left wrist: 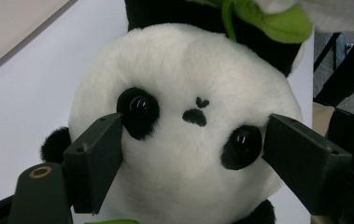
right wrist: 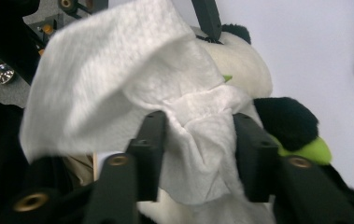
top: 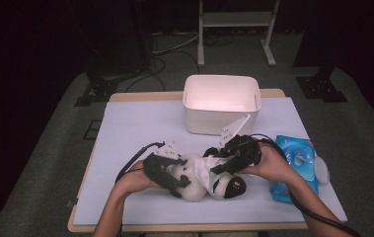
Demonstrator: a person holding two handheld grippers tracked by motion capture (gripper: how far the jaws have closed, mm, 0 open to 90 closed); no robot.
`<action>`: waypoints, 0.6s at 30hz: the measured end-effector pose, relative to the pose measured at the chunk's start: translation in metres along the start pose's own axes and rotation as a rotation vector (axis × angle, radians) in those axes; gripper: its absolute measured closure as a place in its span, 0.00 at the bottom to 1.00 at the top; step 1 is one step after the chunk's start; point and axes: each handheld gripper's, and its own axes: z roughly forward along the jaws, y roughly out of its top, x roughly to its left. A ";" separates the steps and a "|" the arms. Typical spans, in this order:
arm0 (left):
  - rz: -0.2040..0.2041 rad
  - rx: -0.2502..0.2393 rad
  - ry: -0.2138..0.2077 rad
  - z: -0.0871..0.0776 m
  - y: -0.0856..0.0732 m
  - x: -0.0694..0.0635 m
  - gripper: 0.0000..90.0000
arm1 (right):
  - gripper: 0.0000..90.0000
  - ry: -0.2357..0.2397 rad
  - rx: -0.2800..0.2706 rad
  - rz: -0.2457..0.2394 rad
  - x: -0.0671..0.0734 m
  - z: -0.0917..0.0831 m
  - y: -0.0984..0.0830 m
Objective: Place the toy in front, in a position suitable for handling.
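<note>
On the worktop [top: 140,123], a pale sheet over a wooden table, a plush panda [top: 202,180] lies near the front edge, a little right of the middle. The left gripper [top: 174,183] comes in from the front left, held in the person's left hand [top: 134,181], and its jaws stand wide to either side of the panda's head; in the left gripper view each jaw presses the fur just outside an eye, so the head sits gripped between them, with the black nose between the two eyes and a bit of green fabric above. To the right, the right gripper [top: 220,165], held in the person's right hand [top: 268,165], leans in over the toy's body. In the right gripper view its jaws are drawn narrow around a bunched white wipe [right wrist: 156,98], which spreads loose above them and drapes on the panda's white fur beside a black limb with a green patch. Behind the toy, at the middle of the back edge, stands a white bin [top: 221,102] with an open top. By the right edge lies a blue packet of wipes [top: 300,163], just beside the right hand.
</note>
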 end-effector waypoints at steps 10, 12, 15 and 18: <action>0.001 -0.003 -0.003 0.000 0.000 0.000 0.22 | 0.91 0.030 -0.002 0.001 -0.001 -0.007 -0.011; 0.001 -0.002 -0.003 0.000 0.000 0.001 0.22 | 0.92 0.025 0.002 0.011 -0.002 -0.011 -0.018; 0.001 -0.005 -0.002 0.000 0.000 0.001 0.22 | 0.92 0.018 0.013 0.034 -0.005 -0.016 -0.032; -0.002 -0.008 -0.002 0.000 -0.001 0.000 0.22 | 0.93 0.006 0.022 0.056 -0.008 -0.019 -0.044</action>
